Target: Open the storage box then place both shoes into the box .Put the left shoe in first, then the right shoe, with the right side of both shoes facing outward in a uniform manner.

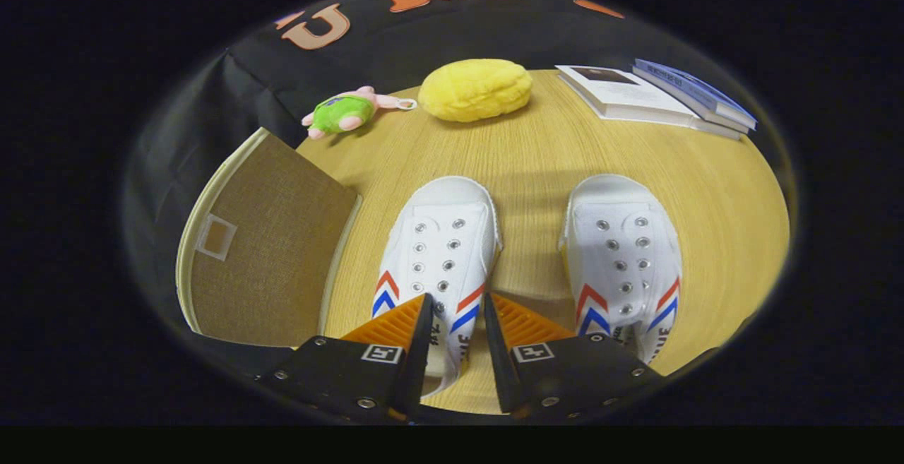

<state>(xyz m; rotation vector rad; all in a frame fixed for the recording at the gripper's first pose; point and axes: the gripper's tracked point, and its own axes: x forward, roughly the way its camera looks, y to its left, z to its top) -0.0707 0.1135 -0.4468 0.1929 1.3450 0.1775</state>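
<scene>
Two white canvas shoes with red and blue chevrons stand side by side on the round wooden table [537,160], toes pointing away from me. My gripper [457,296] has closed down on the left shoe [441,238] near its heel. One finger is inside the opening and the other outside, pressing the shoe's right side wall between them. The right shoe [621,252] stands apart, just right of the fingers. Left of the fingers, the brown fabric storage box [261,252] shows a cream-rimmed panel with a small label window. I cannot see into the box.
A yellow plush cushion [474,90] and a small green and pink plush toy [346,111] lie at the table's far edge. Stacked books [657,100] sit at the far right. Bare wood lies between the shoes and these things.
</scene>
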